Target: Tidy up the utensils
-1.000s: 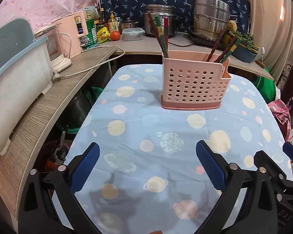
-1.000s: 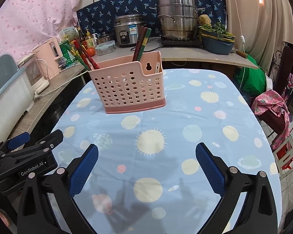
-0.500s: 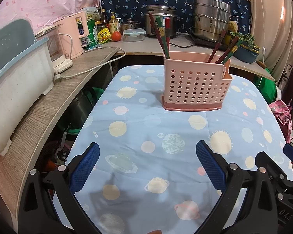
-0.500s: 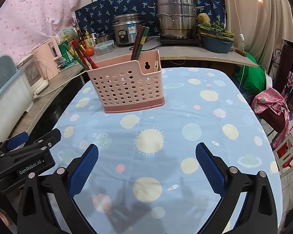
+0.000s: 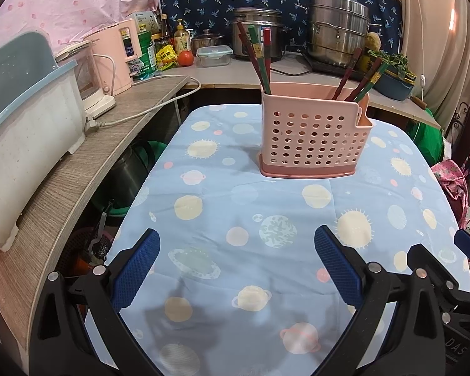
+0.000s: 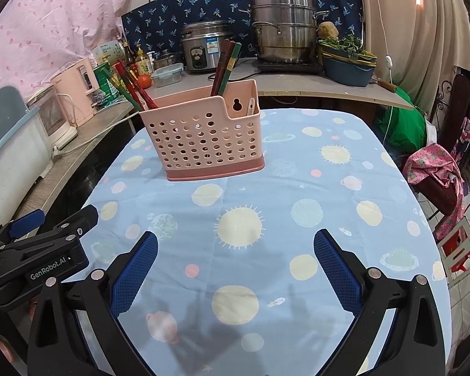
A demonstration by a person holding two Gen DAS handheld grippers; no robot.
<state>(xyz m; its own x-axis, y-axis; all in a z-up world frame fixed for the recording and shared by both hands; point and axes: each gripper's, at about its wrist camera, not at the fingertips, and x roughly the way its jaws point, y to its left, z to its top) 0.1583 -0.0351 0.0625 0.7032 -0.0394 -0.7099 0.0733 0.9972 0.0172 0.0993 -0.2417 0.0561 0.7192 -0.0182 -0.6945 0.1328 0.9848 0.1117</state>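
Note:
A pink perforated utensil basket (image 5: pixel 313 134) (image 6: pixel 203 134) stands upright on the blue planet-print tablecloth (image 5: pixel 266 219) (image 6: pixel 297 188). Red and green chopsticks (image 5: pixel 258 56) (image 6: pixel 131 87) lean out of its left end, and more chopsticks (image 5: pixel 360 75) (image 6: pixel 225 65) out of its right end. A white utensil tip (image 6: pixel 250 106) shows in the small side pocket. My left gripper (image 5: pixel 236 263) hovers open over the near cloth, well short of the basket, with nothing between its fingers. My right gripper (image 6: pixel 235 263) is likewise open and holds nothing. The left gripper's body (image 6: pixel 37 250) shows at the left of the right wrist view.
A wooden shelf (image 5: pixel 78 163) on the left carries a white bin (image 5: pixel 22 125), a pink kettle (image 5: pixel 116 59) and a cable. The back counter holds a rice cooker (image 6: pixel 203 47), steel steamer pots (image 6: pixel 285 28), jars and a container. Bags and a chair (image 6: pixel 435 172) stand right of the table.
Both grippers have drawn back slightly from the basket, which sits a little farther off in both views. Both stay open and empty.

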